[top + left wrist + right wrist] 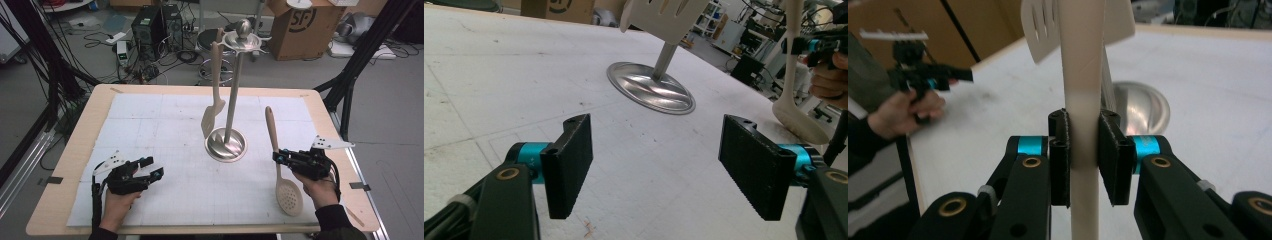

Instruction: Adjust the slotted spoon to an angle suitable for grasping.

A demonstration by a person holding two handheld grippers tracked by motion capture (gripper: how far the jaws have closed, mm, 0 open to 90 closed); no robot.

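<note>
Right gripper (276, 158) clamps slotted spoon (288, 194) mid-handle; left gripper (154, 168) wide, empty. Lift spoon level, aim handle hole at rack (235, 90) hook

The slotted spoon (288, 196) and hanging spatula (213, 107) look like matt beige plastic; the stand (226, 145) is glossy polished metal; the table mat (150, 125) is matt white, rough-grained; the gripper pads (751, 165) are ribbed black rubber

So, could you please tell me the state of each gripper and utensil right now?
Left gripper: open, holding nothing, above the mat.
Right gripper: shut on the skimmer's handle.
Skimmer: gripped, its perforated head low near the mat.
Spatula: hanging from the stand.
Stand: upright on the mat.
</note>
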